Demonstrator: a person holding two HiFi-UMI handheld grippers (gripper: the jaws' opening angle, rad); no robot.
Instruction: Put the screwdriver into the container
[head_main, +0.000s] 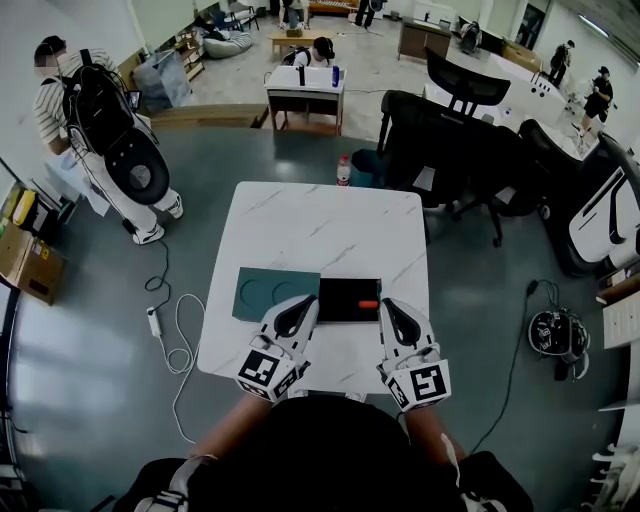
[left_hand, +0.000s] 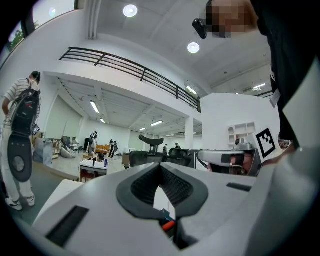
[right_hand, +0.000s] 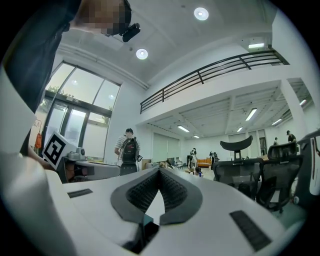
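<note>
Two hand-held grippers, one table, three items on it.

1. Left gripper (head_main: 303, 306): low over the near edge of the table (head_main: 330, 225), at 7 o'clock of the container. Its jaws are clenched tip to tip with nothing between them. The tips sit by the seam where the green board meets the container; contact cannot be told.
2. Right gripper (head_main: 390, 306): at 5 o'clock of the container, tips just beside its right edge. Jaws clenched, empty.
3. Container (head_main: 345, 292): black, shallow, rectangular, flat on the white marbled top, straight ahead at 12 o'clock between the two grippers.
4. Screwdriver (head_main: 368, 304): lies inside the container on its 3 o'clock side. Only the orange handle shows; the shaft is lost against the black.
5. Green board (head_main: 272, 292): two round hollows, against the container's 9 o'clock side.

Beyond the table:
- bottle (head_main: 343, 170) on the floor at 12 o'clock
- black office chairs (head_main: 450, 140) at 1 o'clock
- a person with a backpack (head_main: 95, 120) at 10 o'clock
</note>
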